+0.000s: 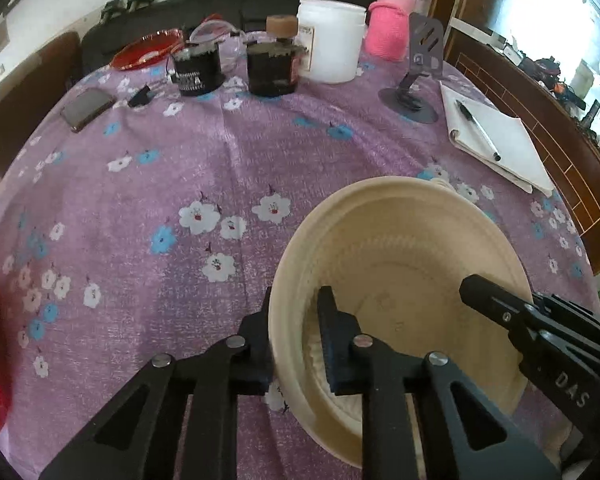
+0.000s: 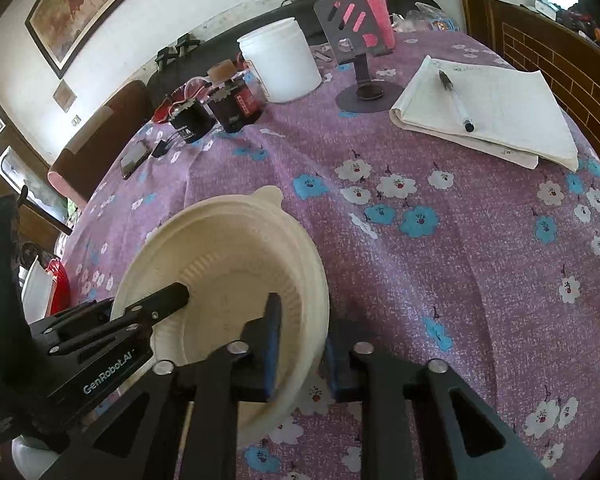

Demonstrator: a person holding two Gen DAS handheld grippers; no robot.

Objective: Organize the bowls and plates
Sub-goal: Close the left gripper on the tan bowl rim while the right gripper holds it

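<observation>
the left claw pinches the rim of the cream paper bowl at its 9 o'clock edge, one finger inside and one outside. the right claw pinches the same bowl's rim at 3 o'clock, likewise straddling the wall. the bowl is round, ribbed inside and empty, with a small tab on its far rim. it sits low over the purple flowered surface, tilted slightly; whether it touches the cloth i cannot tell.
</observation>
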